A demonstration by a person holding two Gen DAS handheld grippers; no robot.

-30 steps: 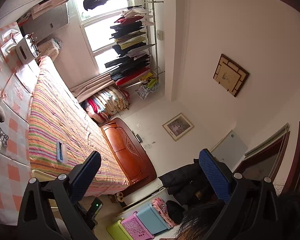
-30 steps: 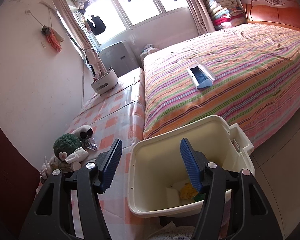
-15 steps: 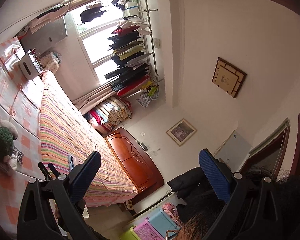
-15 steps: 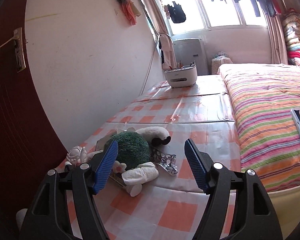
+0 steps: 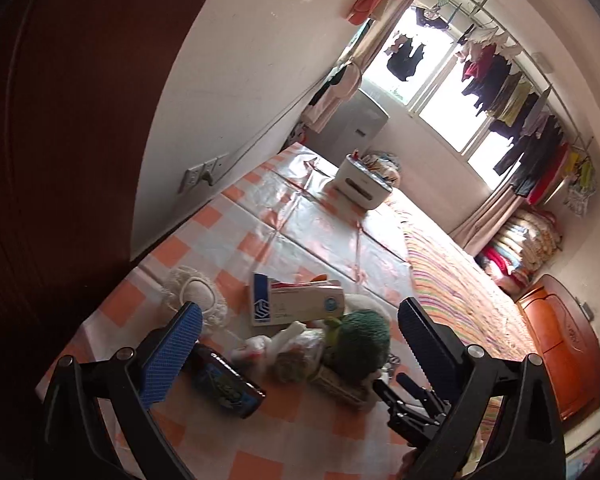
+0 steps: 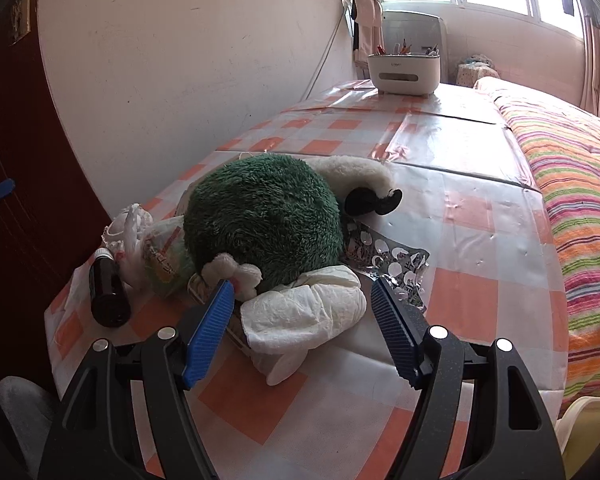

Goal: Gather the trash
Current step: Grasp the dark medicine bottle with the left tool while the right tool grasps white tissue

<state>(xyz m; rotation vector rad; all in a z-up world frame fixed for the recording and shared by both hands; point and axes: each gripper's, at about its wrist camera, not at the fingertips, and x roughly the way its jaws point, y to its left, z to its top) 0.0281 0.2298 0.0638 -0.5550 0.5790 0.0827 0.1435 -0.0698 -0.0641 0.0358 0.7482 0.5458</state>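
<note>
Both right gripper (image 6: 302, 330) pads flank crumpled tissue (image 6: 300, 312), untouched

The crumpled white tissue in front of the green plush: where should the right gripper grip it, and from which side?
Grip the crumpled white tissue across its thick middle roll, coming from the table's near edge. The right gripper, open, already straddles it, and the green plush blocks the far side.

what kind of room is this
Most likely a lived-in bedroom: a bed with a striped cover and wooden headboard, folded quilts stacked by the window, and clothes hanging on a rail.
</note>
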